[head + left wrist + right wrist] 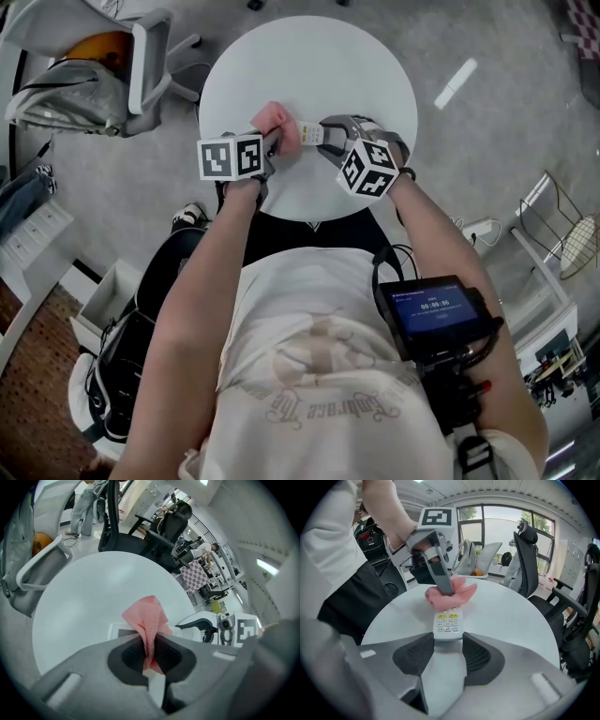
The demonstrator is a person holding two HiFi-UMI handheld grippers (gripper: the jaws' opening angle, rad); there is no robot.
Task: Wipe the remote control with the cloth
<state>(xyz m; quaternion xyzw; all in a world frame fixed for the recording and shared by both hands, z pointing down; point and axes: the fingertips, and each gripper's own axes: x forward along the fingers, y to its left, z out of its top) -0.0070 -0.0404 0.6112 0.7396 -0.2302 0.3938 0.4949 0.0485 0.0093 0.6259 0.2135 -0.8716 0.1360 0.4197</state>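
A white remote control (448, 625) with small buttons sticks out over the round white table (356, 66), its near end clamped between the pads of my right gripper (448, 641). A pink cloth (450, 593) lies bunched over the remote's far end. My left gripper (440, 578) is shut on that cloth and presses it onto the remote. In the left gripper view the cloth (149, 620) rises from between the jaws, with the remote (123, 632) partly hidden behind it. In the head view both grippers meet at the cloth (281, 127) near the table's near edge, and the remote (311, 134) shows beside it.
Office chairs (534, 559) stand around the table. A grey chair with an orange item (103, 56) is at the far left. A white strip (457, 82) lies on the grey floor to the right. A screen device (433, 309) hangs at the person's waist.
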